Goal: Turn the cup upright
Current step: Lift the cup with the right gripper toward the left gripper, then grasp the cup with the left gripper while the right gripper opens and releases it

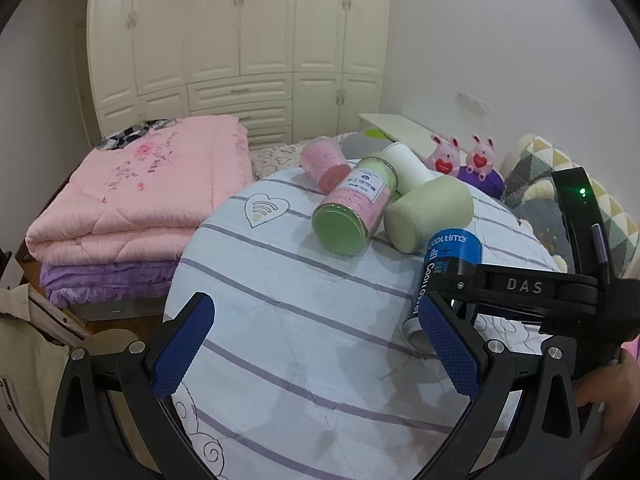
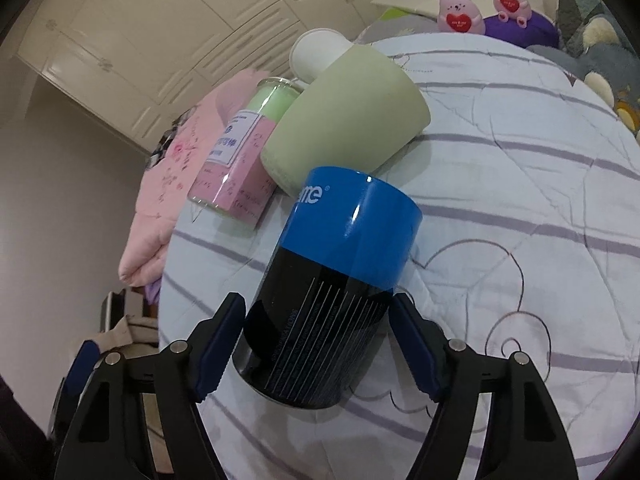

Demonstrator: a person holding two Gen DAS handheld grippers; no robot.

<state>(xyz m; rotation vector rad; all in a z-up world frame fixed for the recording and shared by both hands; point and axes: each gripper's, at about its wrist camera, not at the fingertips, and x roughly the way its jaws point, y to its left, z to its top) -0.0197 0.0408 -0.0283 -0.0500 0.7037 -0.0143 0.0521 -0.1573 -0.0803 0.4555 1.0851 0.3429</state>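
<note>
A blue and black cup (image 2: 336, 276) stands tilted on the striped quilt (image 2: 520, 208), held between the pads of my right gripper (image 2: 316, 344), which is shut on its black lower part. In the left wrist view the same cup (image 1: 444, 276) shows at the right with the right gripper's black arm (image 1: 528, 288) across it. My left gripper (image 1: 316, 348) is open and empty over the quilt (image 1: 280, 280), to the left of the cup.
A pale green cup (image 1: 430, 214), a white cup (image 1: 406, 166), a pink cup (image 1: 324, 162) and a pink and green jar (image 1: 352, 212) lie on their sides behind. Folded pink blankets (image 1: 140, 196) are at the left. Two pink plush rabbits (image 1: 460, 156) sit at the back.
</note>
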